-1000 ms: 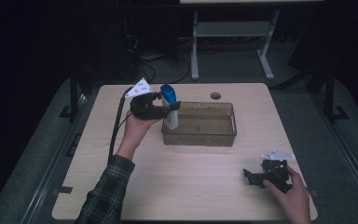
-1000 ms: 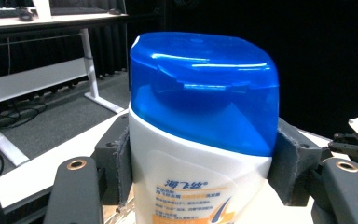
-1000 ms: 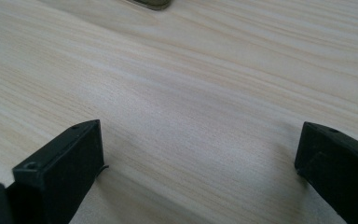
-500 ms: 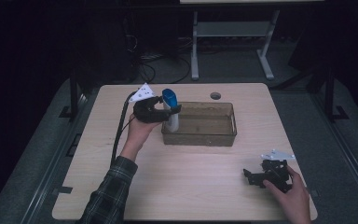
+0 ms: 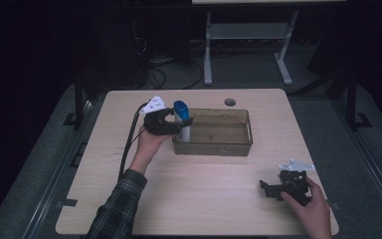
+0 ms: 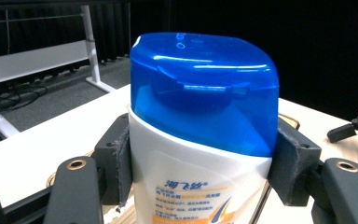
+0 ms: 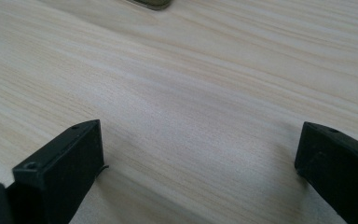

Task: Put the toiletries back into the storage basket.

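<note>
While your left hand-held gripper [image 5: 176, 124] pinches the bottle [image 5: 181, 119] upright at the tray's [image 5: 214, 147] left end, lower it straight so the base clears the wall. Left gripper view: pads [image 6: 121, 163] squeeze below the blue cap [image 6: 204, 88]; hold that pressure. Right gripper view: the right hand-held gripper [image 7: 200, 172] is spread, empty, resting on the bench [image 7: 191, 84]; leave it.

The white plastic bottle [image 6: 186, 186] has a glossy translucent blue cap [image 6: 204, 88]. The pale wood-grain tabletop [image 7: 205, 93] looks matt and smooth. The clear brownish plastic tray [image 5: 213, 133] shines faintly.
</note>
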